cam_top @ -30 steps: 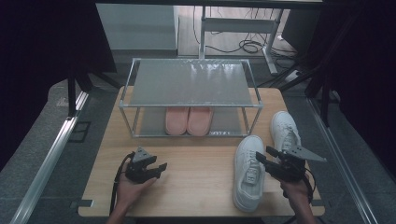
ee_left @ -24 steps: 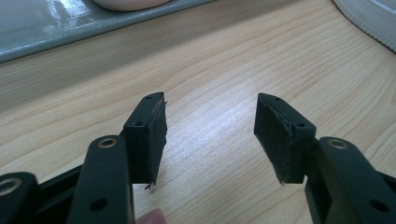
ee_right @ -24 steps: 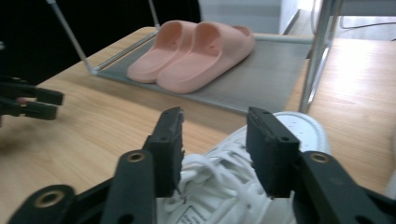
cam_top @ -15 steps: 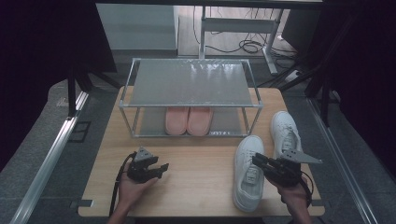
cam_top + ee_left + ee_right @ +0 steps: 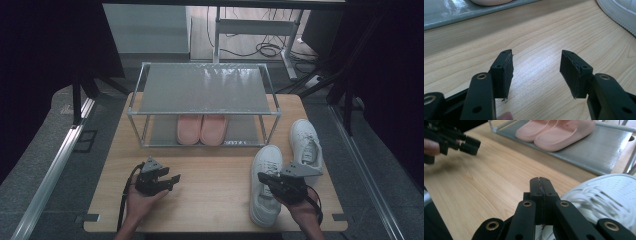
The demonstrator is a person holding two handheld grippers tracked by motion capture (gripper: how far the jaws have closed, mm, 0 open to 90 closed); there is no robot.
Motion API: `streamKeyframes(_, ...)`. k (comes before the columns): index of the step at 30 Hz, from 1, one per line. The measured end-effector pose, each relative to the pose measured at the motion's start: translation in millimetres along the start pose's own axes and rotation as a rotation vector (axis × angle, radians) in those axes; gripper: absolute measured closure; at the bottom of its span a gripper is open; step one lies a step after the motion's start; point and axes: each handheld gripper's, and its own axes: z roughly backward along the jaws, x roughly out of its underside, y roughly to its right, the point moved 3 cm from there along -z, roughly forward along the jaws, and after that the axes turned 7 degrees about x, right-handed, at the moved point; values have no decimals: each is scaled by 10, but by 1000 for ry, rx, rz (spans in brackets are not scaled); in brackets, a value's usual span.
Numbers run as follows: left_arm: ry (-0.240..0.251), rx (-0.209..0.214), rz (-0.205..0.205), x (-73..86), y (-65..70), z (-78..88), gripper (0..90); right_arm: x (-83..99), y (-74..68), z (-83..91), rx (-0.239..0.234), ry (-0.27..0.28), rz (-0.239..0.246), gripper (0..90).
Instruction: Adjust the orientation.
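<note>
Sneaker [image 5: 265, 185] lies at the table's [image 5: 210, 200] right front, its mate [image 5: 306, 142] just beyond; my right claw [image 5: 540, 185] has just snapped shut on nothing above it. I should reopen, straddle the collar, then squeeze; left claw [image 5: 536, 67] waits wide

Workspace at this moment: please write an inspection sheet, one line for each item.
Surface: wooden table, bare in the middle.
Job's things: two white sneakers at the right; the near sneaker lies under the right gripper, the far sneaker beside it.
Clutter: metal shoe rack with pink slippers on its lower shelf.
Grippers: left gripper open, nothing between the jaws; right gripper shut, jaws just closed together, over the near sneaker, nothing seen between them.
Cables: black cable from the left gripper; loose cables on the floor behind.
Surroundings: dark curtains, grey floor.
</note>
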Motion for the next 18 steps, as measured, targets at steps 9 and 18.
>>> streamKeyframes(9, -18, 7, -12, 13, 19, -39, 447, 80, -106, -73, 1, -50, 22, 897)
streamKeyframes(18, -32, 5, -11, 25, 30, -69, 447, 175, -177, -80, 21, -105, 48, 897)
